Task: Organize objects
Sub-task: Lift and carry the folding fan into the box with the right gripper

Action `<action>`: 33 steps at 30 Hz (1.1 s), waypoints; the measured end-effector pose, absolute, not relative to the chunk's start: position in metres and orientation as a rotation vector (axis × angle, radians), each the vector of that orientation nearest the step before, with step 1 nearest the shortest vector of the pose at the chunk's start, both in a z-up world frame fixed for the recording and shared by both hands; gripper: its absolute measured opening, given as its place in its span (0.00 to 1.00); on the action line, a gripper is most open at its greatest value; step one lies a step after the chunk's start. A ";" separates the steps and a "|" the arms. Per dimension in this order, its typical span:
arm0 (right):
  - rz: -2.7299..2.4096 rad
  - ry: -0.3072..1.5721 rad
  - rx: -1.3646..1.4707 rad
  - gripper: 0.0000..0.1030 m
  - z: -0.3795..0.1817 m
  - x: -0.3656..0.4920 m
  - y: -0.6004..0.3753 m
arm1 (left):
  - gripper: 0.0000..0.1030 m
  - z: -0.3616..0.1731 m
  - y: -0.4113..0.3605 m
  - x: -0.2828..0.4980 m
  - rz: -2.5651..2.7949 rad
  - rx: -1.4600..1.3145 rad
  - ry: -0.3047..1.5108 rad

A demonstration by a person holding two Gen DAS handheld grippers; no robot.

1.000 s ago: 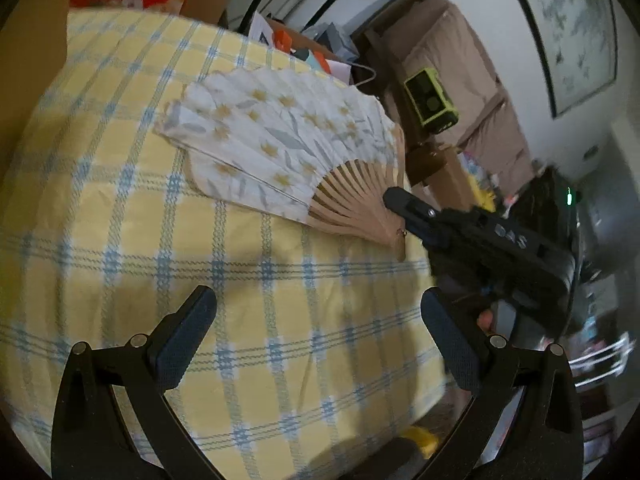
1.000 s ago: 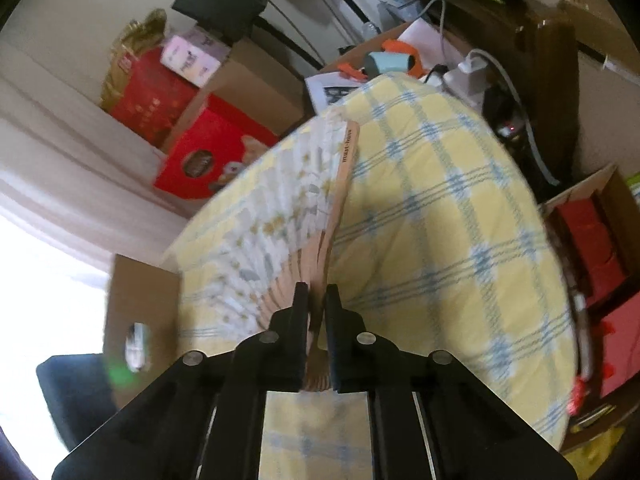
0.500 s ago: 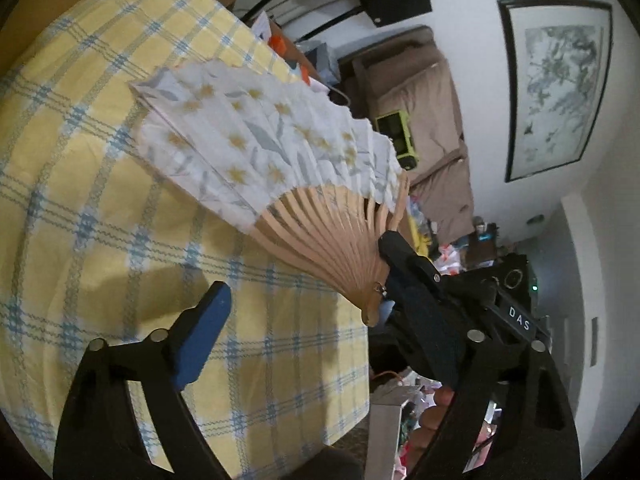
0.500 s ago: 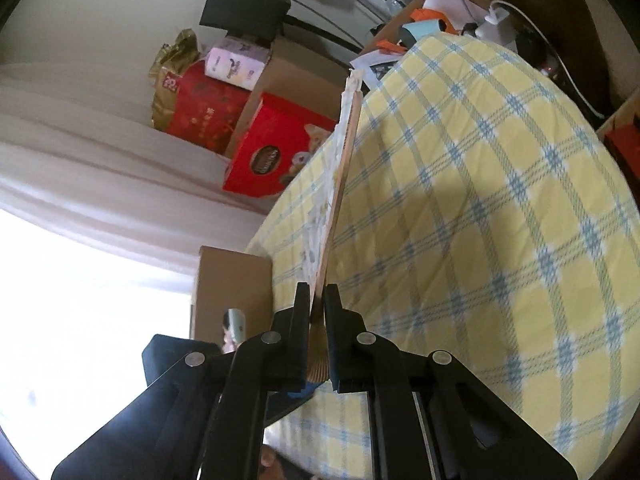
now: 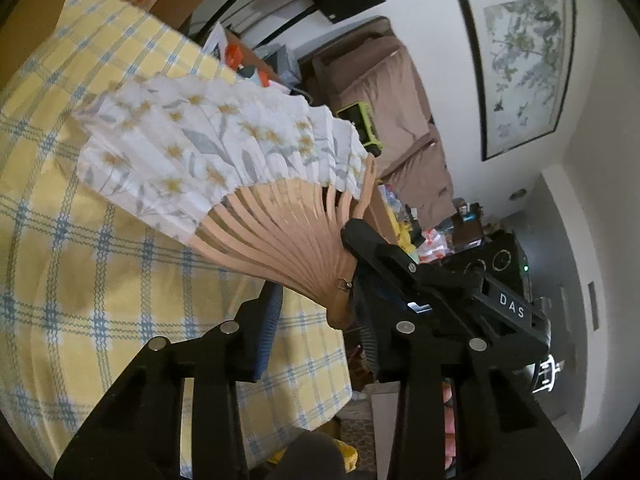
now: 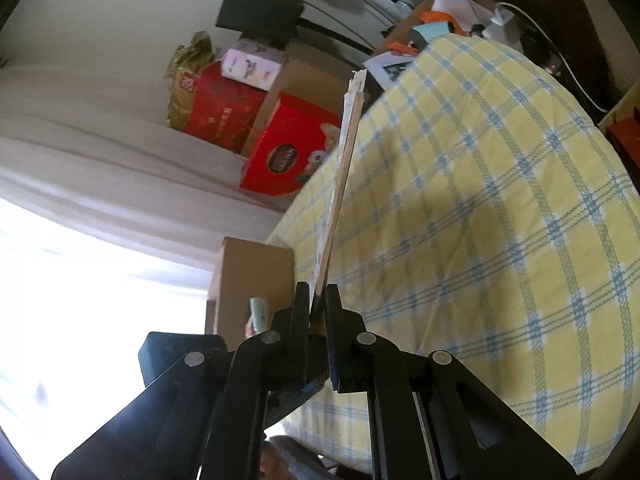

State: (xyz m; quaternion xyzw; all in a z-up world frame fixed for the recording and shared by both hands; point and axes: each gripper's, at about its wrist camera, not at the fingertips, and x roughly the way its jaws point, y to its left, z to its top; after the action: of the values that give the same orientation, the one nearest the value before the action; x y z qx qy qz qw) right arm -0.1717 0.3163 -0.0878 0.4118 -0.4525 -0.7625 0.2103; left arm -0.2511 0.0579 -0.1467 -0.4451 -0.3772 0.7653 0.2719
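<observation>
Fan [image 5: 224,148] spread, pivot clamped in right hand-held gripper [image 6: 318,312], left hand-held gripper [image 5: 316,312] apart, straddling ribs

One folding fan [image 5: 224,168], spread open at the frame's centre. One yellow checked desk [image 6: 500,208]. Two grippers: the left gripper [image 5: 316,320] at lower centre, the right gripper [image 6: 318,320] likewise. Two red boxes [image 6: 288,152] upper left; one framed picture [image 5: 520,56] upper right.
</observation>
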 end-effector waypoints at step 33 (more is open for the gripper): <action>-1.984 -0.859 1.032 0.08 0.021 -0.173 0.136 | 0.26 -0.023 -0.096 -0.159 2.414 -0.936 -0.931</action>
State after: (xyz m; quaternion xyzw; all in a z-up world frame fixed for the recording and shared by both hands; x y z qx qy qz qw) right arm -0.1734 0.1362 0.0210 0.4012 -0.3341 -0.7711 0.3644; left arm -0.1593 -0.0965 -0.0227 -0.3338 -0.3318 0.8607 0.1940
